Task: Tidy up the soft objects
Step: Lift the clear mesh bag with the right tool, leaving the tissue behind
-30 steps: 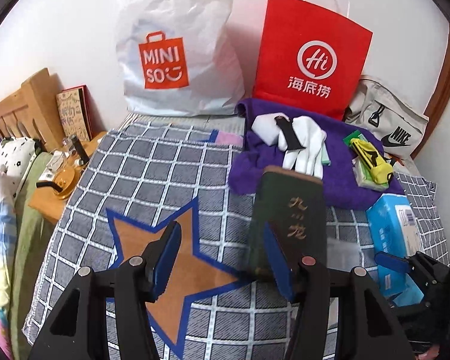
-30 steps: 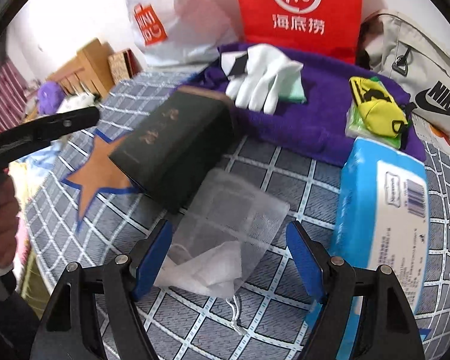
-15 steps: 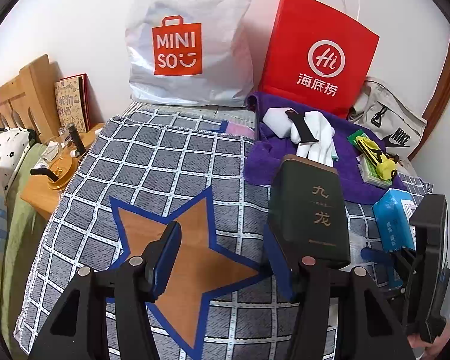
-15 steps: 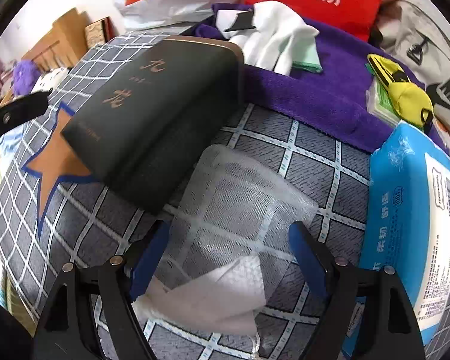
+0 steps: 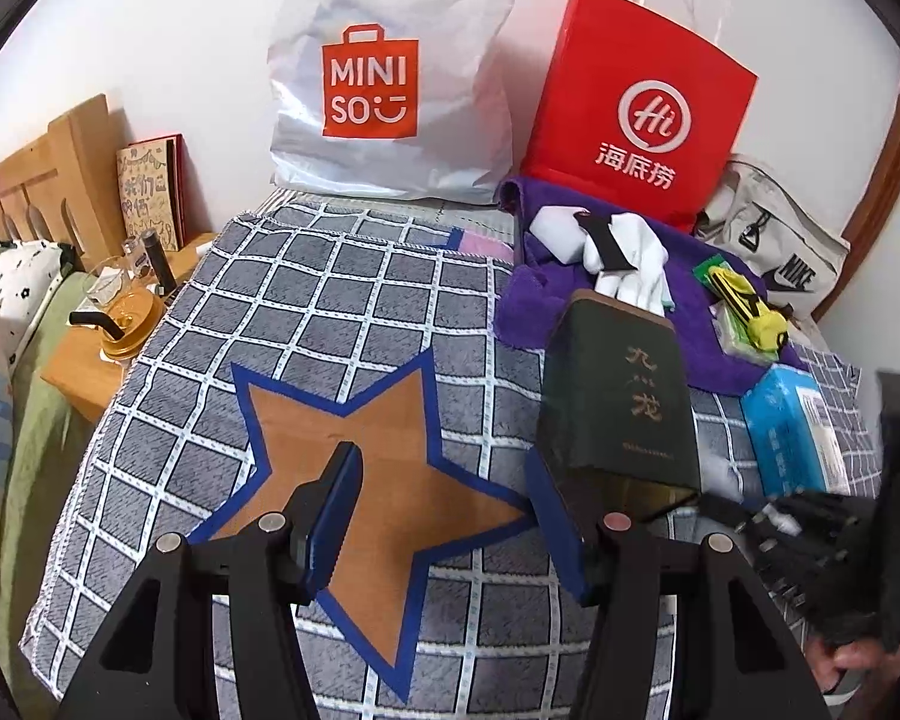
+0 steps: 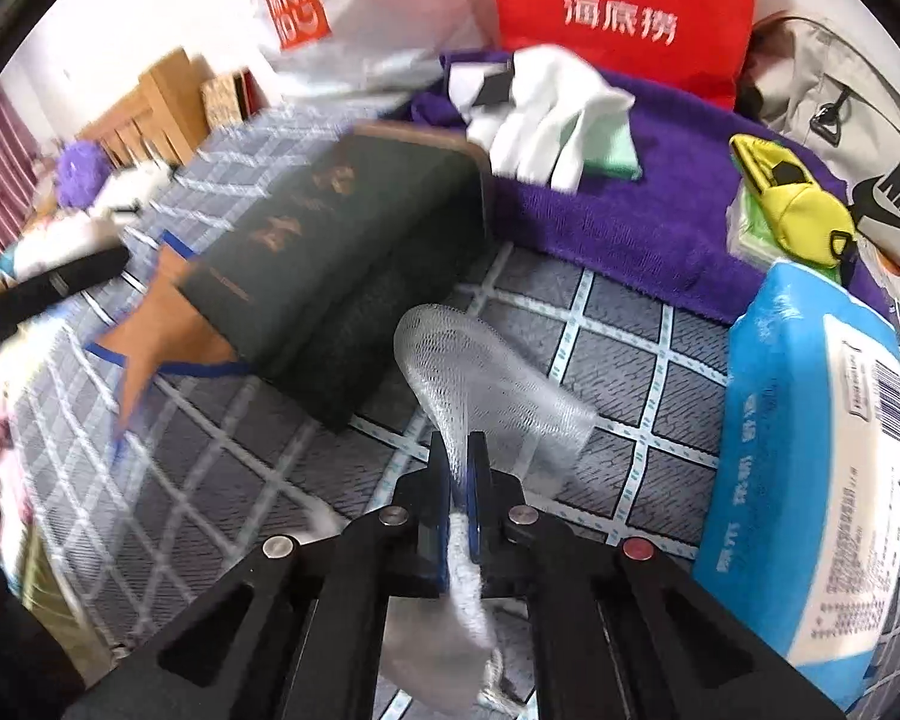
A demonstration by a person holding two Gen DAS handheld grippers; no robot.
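Since the earlier frames, our right hand-held gripper (image 6: 461,468) has just been closing: its jaws, which stood wide on either side of the white mesh pouch (image 6: 486,384), are now pressed together on the pouch's near end, with the netting bunched between the blue pads (image 6: 441,480). The far part of the pouch bulges up off the blanket, and white fabric hangs below the jaws. Our left hand-held gripper (image 5: 444,504) has shifted a little over the star, its jaws spread about halfway with nothing between them.

We are working over a bed covered by a grey checked blanket (image 5: 342,312) with a brown, blue-edged star (image 5: 378,456). Against the white wall stand a white MINISO bag (image 5: 390,78) and a red paper bag (image 5: 642,108), with a pale Nike bag (image 5: 774,240) beside them. A purple towel (image 6: 630,210) lies in front of the red bag, carrying white gloves (image 6: 546,114) and a yellow pouch (image 6: 792,192). A dark green box (image 6: 342,252) lies on the blanket just left of the mesh pouch, and a blue tissue pack (image 6: 810,456) lies to the right. A wooden nightstand (image 5: 84,372) stands at the bed's left edge.
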